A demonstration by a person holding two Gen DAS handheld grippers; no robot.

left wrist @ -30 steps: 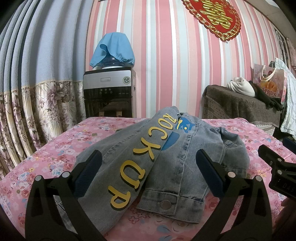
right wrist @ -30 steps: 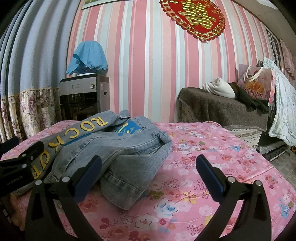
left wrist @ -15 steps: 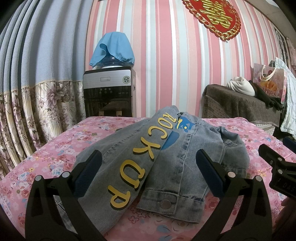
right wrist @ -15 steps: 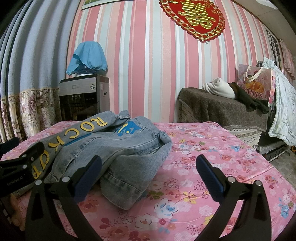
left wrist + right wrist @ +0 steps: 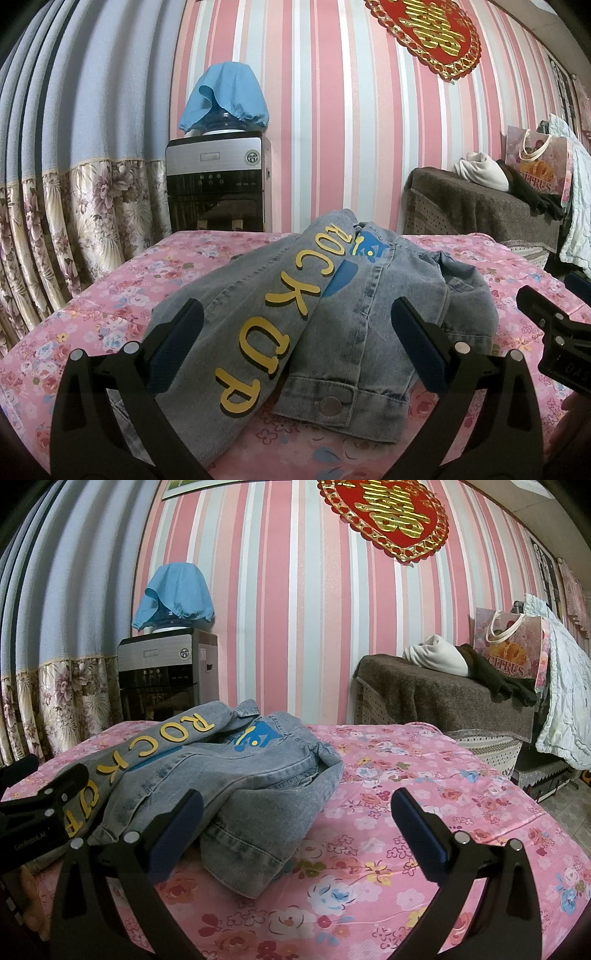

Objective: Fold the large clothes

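A pink floral bedspread (image 5: pixel 424 775) is carrying a folded denim jacket (image 5: pixel 332 325). The left gripper (image 5: pixel 295 347), fingers spread wide and empty, is framing it; the right gripper (image 5: pixel 295 830), equally spread, is hovering at its right edge.

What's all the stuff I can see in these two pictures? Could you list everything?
denim jacket: one, grey-blue with yellow letters, lying partly folded on the bed.
bedspread: one, pink floral, under the jacket.
water dispenser: one, silver and black, against the wall, topped by a blue cloth cover.
wall ornament: one, red and gold, high on the striped wall.
curtain: blue above, floral below, at left.
brown-covered furniture: one, at right, with white and dark clothes on top.
gift bag: one, pink, marked CITRUS.
left gripper: black, open, over the jacket.
right gripper: black, open, beside the jacket.
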